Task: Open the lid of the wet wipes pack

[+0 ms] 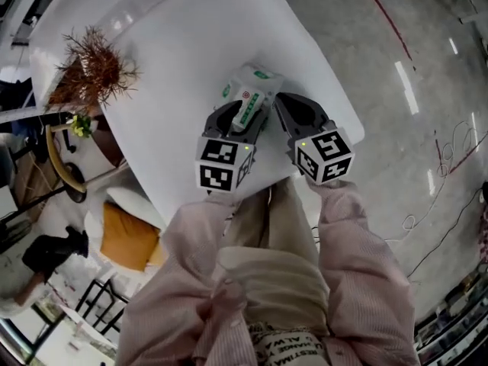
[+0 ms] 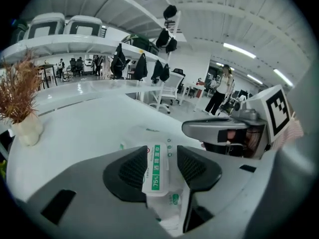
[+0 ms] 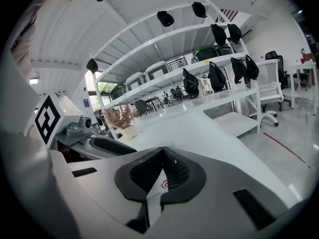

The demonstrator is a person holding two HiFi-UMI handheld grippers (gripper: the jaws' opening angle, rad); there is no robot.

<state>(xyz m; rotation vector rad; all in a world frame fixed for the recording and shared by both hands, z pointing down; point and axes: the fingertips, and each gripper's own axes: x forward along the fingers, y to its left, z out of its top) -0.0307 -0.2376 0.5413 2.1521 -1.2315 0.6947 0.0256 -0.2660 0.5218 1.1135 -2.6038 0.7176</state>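
The left gripper grasps the wet wipes pack, green stripe reading "75%", while the right gripper pinches its thin red-marked edge.

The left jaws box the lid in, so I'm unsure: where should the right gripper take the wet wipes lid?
Probably the lid by its far short end, coming from beyond the left gripper's tips: it runs lengthwise between the pads clamping the wet wipes pack, leaving only that end exposed.
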